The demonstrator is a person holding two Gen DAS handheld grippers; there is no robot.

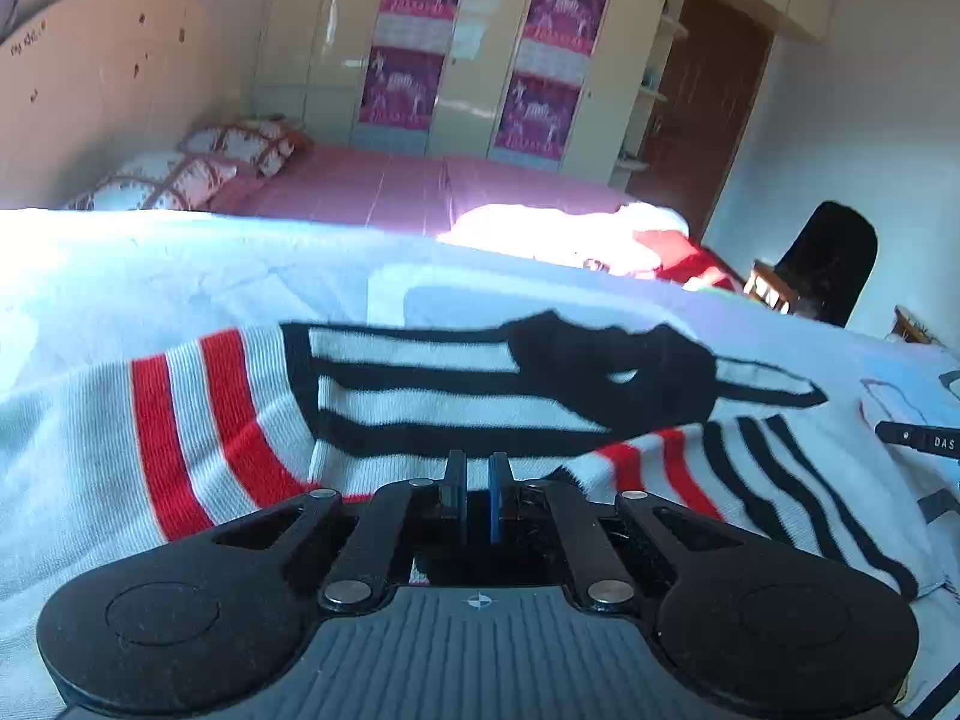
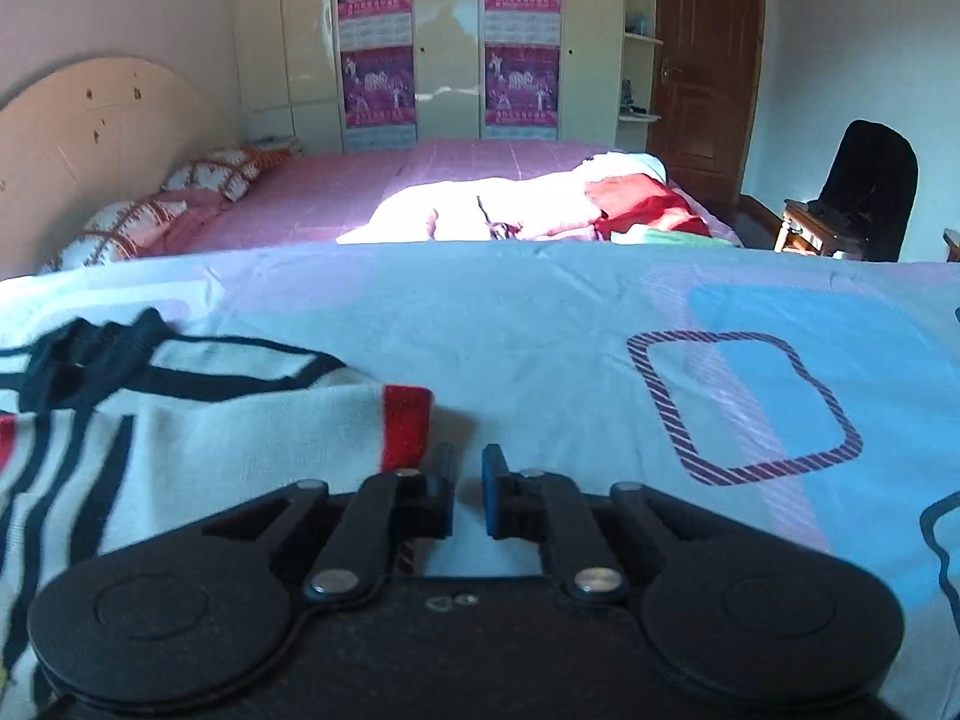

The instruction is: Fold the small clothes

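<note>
A white knit sweater with red and black stripes lies spread on the pale blue bedsheet. One sleeve is folded across its body. My left gripper hangs low over the sweater's near part. Its fingers are shut, and I cannot tell whether any fabric is pinched between them. In the right wrist view the sweater lies at the left, its red cuff just left of my right gripper. That gripper's jaws stand slightly open, with only bedsheet showing between them.
A pink bed lies beyond, with a pile of white and red clothes and pillows. Behind it are a wardrobe, a brown door and a dark chair on the right. A black part enters the left view's right edge.
</note>
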